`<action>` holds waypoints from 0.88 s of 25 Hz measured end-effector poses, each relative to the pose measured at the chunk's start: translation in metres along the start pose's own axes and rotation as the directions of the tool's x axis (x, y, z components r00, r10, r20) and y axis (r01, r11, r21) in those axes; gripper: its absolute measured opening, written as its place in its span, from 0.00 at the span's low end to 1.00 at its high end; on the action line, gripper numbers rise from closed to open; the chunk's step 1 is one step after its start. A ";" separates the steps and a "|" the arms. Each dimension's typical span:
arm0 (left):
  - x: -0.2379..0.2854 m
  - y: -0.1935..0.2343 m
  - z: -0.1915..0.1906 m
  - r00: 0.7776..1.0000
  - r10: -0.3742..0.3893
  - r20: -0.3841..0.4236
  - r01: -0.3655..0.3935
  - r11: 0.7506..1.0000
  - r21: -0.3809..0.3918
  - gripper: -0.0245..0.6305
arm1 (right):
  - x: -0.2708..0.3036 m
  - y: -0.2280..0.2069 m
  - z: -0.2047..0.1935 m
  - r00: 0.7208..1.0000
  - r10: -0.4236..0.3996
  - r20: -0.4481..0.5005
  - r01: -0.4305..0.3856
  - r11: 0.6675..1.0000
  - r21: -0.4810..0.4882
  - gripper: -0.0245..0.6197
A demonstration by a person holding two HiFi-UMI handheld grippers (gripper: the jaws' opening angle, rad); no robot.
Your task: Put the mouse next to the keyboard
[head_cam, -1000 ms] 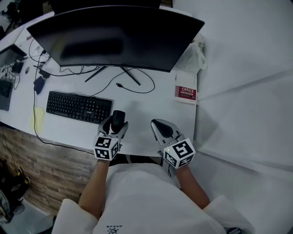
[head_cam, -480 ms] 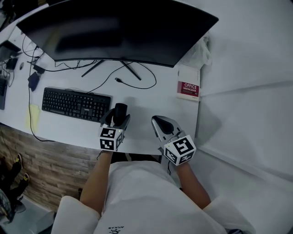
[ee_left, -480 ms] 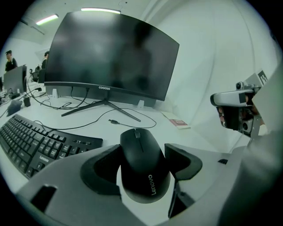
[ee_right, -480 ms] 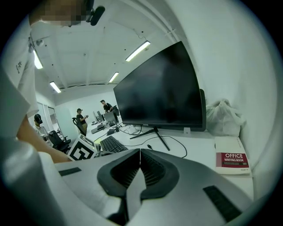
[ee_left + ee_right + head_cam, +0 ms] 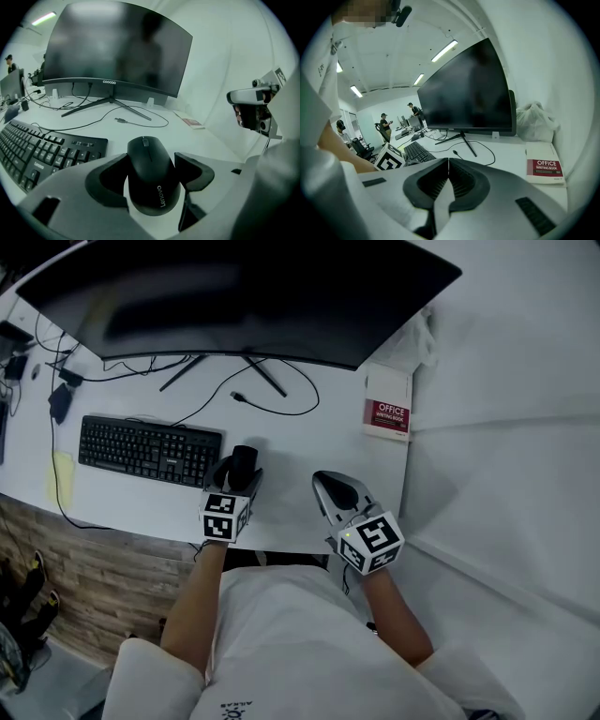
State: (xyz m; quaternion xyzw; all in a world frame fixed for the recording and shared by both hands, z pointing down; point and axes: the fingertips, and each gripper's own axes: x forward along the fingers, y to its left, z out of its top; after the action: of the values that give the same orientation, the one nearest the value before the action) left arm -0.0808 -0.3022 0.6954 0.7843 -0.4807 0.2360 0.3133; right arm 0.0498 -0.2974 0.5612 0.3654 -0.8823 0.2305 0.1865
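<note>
The left tool [image 5: 152, 169] grasps a rounded black plastic mouse [image 5: 151, 176], clearest in its own view, beside a black keyboard [image 5: 148, 450]; right tool [image 5: 448, 165] clenched, empty.

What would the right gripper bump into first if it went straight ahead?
Most likely the loose black cable on the desk, with the monitor stand just behind it. Depth is hard to judge, so the right gripper might pass above the cable.

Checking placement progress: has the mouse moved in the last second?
Yes, slightly. Held in the left gripper, the mouse has edged away from the front edge of the desk toward the monitor, beside the keyboard's right end.
</note>
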 end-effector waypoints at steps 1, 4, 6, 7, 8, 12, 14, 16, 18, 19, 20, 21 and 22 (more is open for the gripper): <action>0.001 0.000 -0.001 1.000 0.002 -0.004 -0.002 1.000 0.001 0.53 | 0.000 -0.001 -0.001 1.000 0.000 -0.002 0.000 1.000 0.001 0.07; 0.004 0.001 -0.003 1.000 0.007 -0.015 -0.007 1.000 0.005 0.53 | 0.001 -0.002 -0.003 1.000 0.001 -0.008 -0.001 1.000 0.003 0.07; 0.006 0.003 -0.004 1.000 0.012 -0.022 -0.012 1.000 0.008 0.53 | 0.002 -0.002 -0.003 1.000 0.002 -0.009 -0.002 1.000 0.005 0.07; 0.007 0.003 -0.005 1.000 0.016 -0.025 -0.015 1.000 0.010 0.53 | 0.003 -0.003 -0.003 1.000 0.002 -0.009 -0.002 1.000 0.007 0.07; 0.007 0.004 -0.005 0.999 0.020 -0.028 -0.019 1.000 0.014 0.53 | 0.003 -0.004 -0.003 1.000 0.001 -0.009 -0.001 1.000 0.008 0.07; 0.009 0.006 -0.008 0.998 0.039 -0.053 -0.038 0.999 0.024 0.53 | 0.003 -0.006 -0.003 1.000 -0.001 -0.009 0.001 1.000 0.011 0.07; 0.010 0.007 -0.009 0.997 0.048 -0.063 -0.047 0.999 0.022 0.53 | 0.004 -0.006 -0.002 1.000 -0.001 -0.009 0.001 1.000 0.012 0.07; 0.011 0.007 -0.010 0.996 0.053 -0.069 -0.051 0.998 0.023 0.53 | 0.004 -0.006 -0.002 1.000 -0.002 -0.009 0.002 1.000 0.013 0.07; 0.012 0.008 -0.011 0.995 0.060 -0.082 -0.058 0.998 0.025 0.53 | 0.004 -0.007 -0.002 1.000 -0.005 -0.008 0.005 1.000 0.015 0.07; 0.012 0.008 -0.012 0.994 0.066 -0.088 -0.064 0.998 0.025 0.53 | 0.004 -0.007 -0.002 1.000 -0.006 -0.008 0.006 1.000 0.016 0.07; 0.013 0.009 -0.013 0.993 0.071 -0.093 -0.069 0.997 0.026 0.53 | 0.004 -0.007 -0.002 1.000 -0.007 -0.007 0.007 1.000 0.017 0.07; 0.013 0.009 -0.013 0.992 0.075 -0.098 -0.073 0.997 0.025 0.53 | 0.004 -0.008 -0.002 1.000 -0.008 -0.007 0.008 1.000 0.018 0.07; 0.014 0.009 -0.014 0.992 0.077 -0.104 -0.074 0.997 0.025 0.53 | 0.003 -0.008 -0.002 1.000 -0.009 -0.007 0.009 1.000 0.019 0.07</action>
State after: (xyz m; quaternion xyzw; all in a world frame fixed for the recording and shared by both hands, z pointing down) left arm -0.0845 -0.3039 0.7164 0.7553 -0.4903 0.2936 0.3208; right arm 0.0540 -0.3034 0.5670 0.3704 -0.8778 0.2391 0.1871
